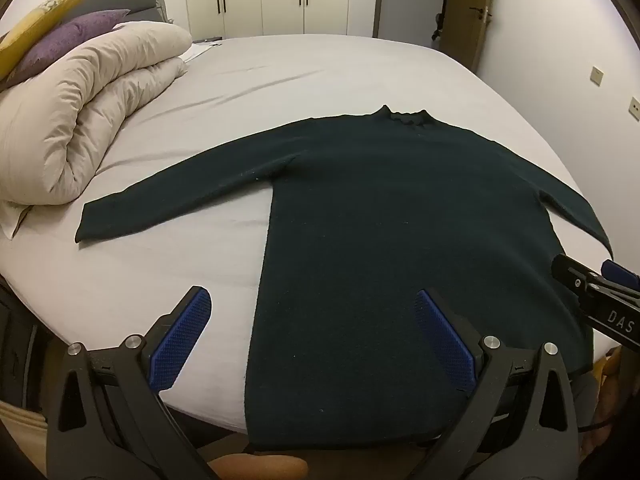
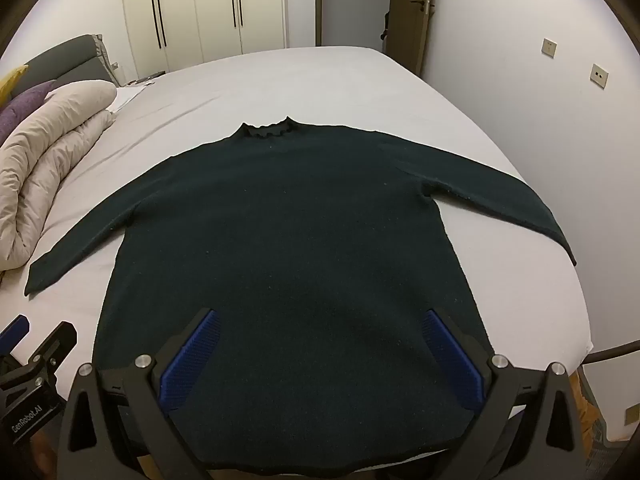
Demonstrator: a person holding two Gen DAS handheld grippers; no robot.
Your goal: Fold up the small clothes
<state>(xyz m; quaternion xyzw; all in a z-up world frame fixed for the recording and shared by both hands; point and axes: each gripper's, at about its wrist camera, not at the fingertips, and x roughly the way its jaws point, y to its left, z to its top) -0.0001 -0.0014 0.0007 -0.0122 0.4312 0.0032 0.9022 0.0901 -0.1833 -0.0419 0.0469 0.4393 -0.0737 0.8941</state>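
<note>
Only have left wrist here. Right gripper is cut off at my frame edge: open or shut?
Observer: Open. The right wrist view shows the right gripper with its jaws wide over the sweater near the hem, nothing pinched.
Operator: The sleeve on that side, where does it end?
Observer: Its cuff reaches the mattress edge and the sleeve is straight. Can't tell if it overhangs.
Operator: Anything beside the body there?
Observer: Only bare grey sheet shows between the sweater's side and that sleeve.
</note>
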